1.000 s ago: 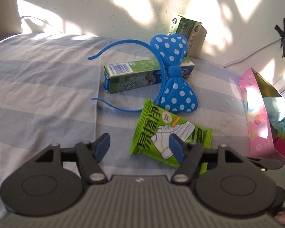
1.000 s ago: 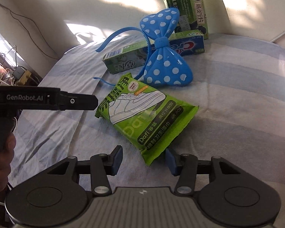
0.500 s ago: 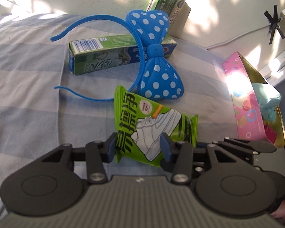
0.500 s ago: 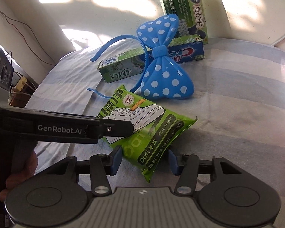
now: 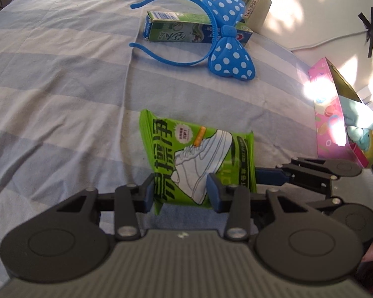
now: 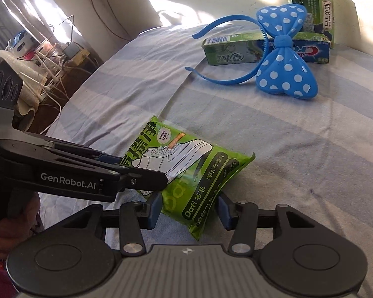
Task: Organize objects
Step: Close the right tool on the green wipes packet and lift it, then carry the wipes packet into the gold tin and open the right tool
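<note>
A green wipes packet (image 5: 199,161) with a white sneaker print is held between both grippers above the striped bedsheet (image 5: 49,79). My left gripper (image 5: 180,192) is shut on its near end. My right gripper (image 6: 187,207) is shut on its other end (image 6: 194,191). The left gripper also shows in the right wrist view (image 6: 126,168), and the right gripper shows in the left wrist view (image 5: 273,173). A blue polka-dot bow headband (image 5: 226,34) lies across a green toothpaste box (image 5: 176,32).
A green medicine box (image 6: 310,7) stands against the wall behind the toothpaste box. A pink patterned box (image 5: 335,119) holding a light blue item sits at the right. Cables and a power strip (image 6: 49,74) lie off the bed's left side.
Both grippers moved in and closed on the green packet. It has been pulled back away from the headband, toward the cameras.
</note>
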`<act>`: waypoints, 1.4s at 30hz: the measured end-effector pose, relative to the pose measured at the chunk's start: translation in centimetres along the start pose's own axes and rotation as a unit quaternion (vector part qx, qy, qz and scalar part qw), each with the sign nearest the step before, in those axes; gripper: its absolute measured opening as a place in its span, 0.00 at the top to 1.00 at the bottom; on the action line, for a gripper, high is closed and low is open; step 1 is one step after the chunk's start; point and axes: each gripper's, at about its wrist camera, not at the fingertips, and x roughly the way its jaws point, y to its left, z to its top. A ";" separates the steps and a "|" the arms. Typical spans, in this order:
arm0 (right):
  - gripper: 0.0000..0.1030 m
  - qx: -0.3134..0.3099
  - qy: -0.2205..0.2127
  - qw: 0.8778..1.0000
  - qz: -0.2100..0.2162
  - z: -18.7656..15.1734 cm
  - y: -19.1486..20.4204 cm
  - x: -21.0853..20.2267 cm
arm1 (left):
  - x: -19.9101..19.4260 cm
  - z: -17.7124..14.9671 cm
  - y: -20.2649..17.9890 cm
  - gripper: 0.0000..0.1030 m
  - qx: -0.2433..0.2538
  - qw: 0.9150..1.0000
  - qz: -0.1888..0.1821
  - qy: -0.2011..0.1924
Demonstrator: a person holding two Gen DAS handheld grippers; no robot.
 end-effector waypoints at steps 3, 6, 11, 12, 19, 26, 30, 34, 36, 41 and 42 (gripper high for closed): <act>0.54 -0.013 -0.039 0.999 -0.007 0.0 -0.5 -2.7 | -1.3 0.6 -2.3 0.58 0.010 1.000 0.000 -0.028; 0.54 -0.018 -0.089 0.995 -0.028 -0.1 -1.7 -6.2 | -2.4 1.9 -6.3 0.58 0.039 0.997 -0.008 -0.062; 0.54 0.016 -0.167 0.982 -0.084 -1.7 -6.2 -13.4 | -2.4 3.3 -14.6 0.58 0.116 0.988 -0.041 -0.095; 0.54 0.026 -0.178 0.979 -0.096 -2.2 -7.2 -14.6 | -2.1 3.4 -16.5 0.58 0.132 0.985 -0.050 -0.097; 0.54 0.110 -0.216 0.955 -0.172 -7.9 -14.4 -21.9 | 1.6 2.6 -28.1 0.58 0.235 0.963 -0.101 -0.082; 0.54 0.172 -0.227 0.932 -0.222 -12.5 -19.5 -25.5 | 5.4 2.4 -35.4 0.58 0.288 0.947 -0.134 -0.056; 0.54 0.191 -0.221 0.927 -0.236 -14.2 -21.5 -26.2 | 7.0 1.8 -37.9 0.58 0.304 0.942 -0.138 -0.041; 0.54 0.205 -0.214 0.924 -0.240 -15.0 -23.0 -26.2 | 8.2 1.3 -39.4 0.58 0.311 0.940 -0.136 -0.027; 0.54 0.210 -0.212 0.923 -0.242 -15.4 -23.5 -26.2 | 8.8 1.2 -40.2 0.58 0.313 0.940 -0.134 -0.024; 0.45 0.224 -0.208 0.913 -0.271 -16.0 -24.8 -26.2 | 10.1 1.0 -40.9 0.50 0.316 0.943 -0.108 -0.013; 0.42 0.227 -0.208 0.911 -0.275 -16.1 -24.9 -26.1 | 10.1 1.0 -40.6 0.50 0.309 0.945 -0.110 -0.013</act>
